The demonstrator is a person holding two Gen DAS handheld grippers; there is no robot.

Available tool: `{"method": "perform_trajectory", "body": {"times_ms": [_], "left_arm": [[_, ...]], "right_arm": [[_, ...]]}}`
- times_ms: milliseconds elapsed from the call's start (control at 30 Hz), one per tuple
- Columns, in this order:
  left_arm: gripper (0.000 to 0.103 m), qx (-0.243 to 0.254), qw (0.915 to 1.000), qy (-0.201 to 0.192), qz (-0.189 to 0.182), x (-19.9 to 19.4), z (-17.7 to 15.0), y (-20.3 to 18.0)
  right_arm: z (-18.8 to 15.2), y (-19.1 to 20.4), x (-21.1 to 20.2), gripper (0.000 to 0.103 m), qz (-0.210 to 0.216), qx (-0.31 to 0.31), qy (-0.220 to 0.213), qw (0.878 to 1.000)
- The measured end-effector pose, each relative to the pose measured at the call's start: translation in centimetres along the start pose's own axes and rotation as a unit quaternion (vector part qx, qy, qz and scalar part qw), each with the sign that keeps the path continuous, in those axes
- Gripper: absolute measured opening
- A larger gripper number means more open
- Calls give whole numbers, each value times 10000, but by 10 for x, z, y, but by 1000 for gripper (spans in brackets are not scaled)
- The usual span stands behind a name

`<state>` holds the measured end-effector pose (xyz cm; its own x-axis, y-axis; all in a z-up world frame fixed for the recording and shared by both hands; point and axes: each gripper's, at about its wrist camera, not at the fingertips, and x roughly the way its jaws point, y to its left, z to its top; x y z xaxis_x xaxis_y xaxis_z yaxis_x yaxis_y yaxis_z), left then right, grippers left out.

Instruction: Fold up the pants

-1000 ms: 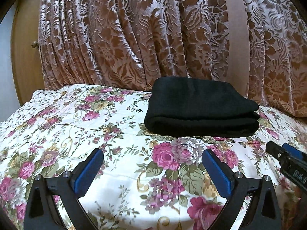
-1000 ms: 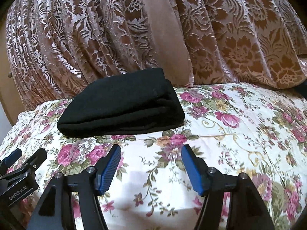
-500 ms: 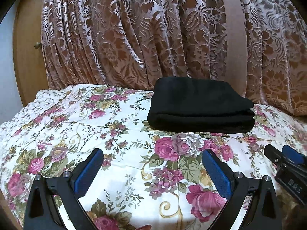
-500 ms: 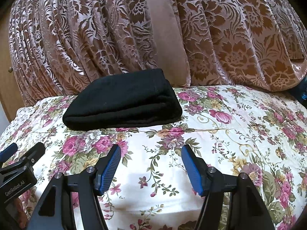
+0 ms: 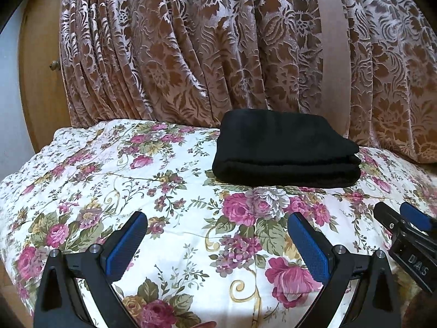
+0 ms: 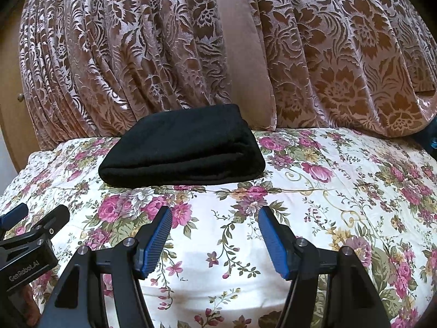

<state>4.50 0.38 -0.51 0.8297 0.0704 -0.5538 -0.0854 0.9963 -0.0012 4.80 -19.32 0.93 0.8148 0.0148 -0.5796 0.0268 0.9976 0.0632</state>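
Observation:
The black pants (image 5: 284, 147) lie folded into a thick rectangle on the floral bedspread (image 5: 153, 191), near its far edge by the curtain. In the right wrist view the same pants (image 6: 183, 147) sit ahead and to the left. My left gripper (image 5: 217, 235) hovers open over the bedspread, well short of the pants, with nothing between its blue pads. My right gripper (image 6: 214, 232) is also open and empty, with the bedspread (image 6: 327, 191) below it. Each gripper shows at the edge of the other's view: the right gripper (image 5: 404, 227) and the left gripper (image 6: 30, 218).
A brown and silver patterned curtain (image 5: 218, 41) hangs right behind the bed. A wooden cabinet door with a small knob (image 5: 54, 64) stands at the far left. The bedspread drops away at its left edge.
Both views have drawn back slightly from the pants, which look a little smaller and farther off. The pants themselves have not moved. Both grippers kept the same opening.

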Motion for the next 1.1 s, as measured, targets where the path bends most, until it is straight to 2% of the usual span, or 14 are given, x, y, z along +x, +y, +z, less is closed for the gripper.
{"method": "perform_trajectory", "body": {"times_ms": [200, 467, 1100], "left_arm": [[103, 229, 9995, -14, 232, -3, 1, -5], [103, 146, 9998, 118, 75, -2, 1, -4], [103, 10, 9998, 207, -31, 0, 2, -1]], "right_arm": [[-1, -2, 1, 66, -12, 55, 36, 10000], [-1, 0, 1, 66, 35, 34, 37, 10000], [-2, -4, 5, 66, 25, 113, 115, 9999]]}}
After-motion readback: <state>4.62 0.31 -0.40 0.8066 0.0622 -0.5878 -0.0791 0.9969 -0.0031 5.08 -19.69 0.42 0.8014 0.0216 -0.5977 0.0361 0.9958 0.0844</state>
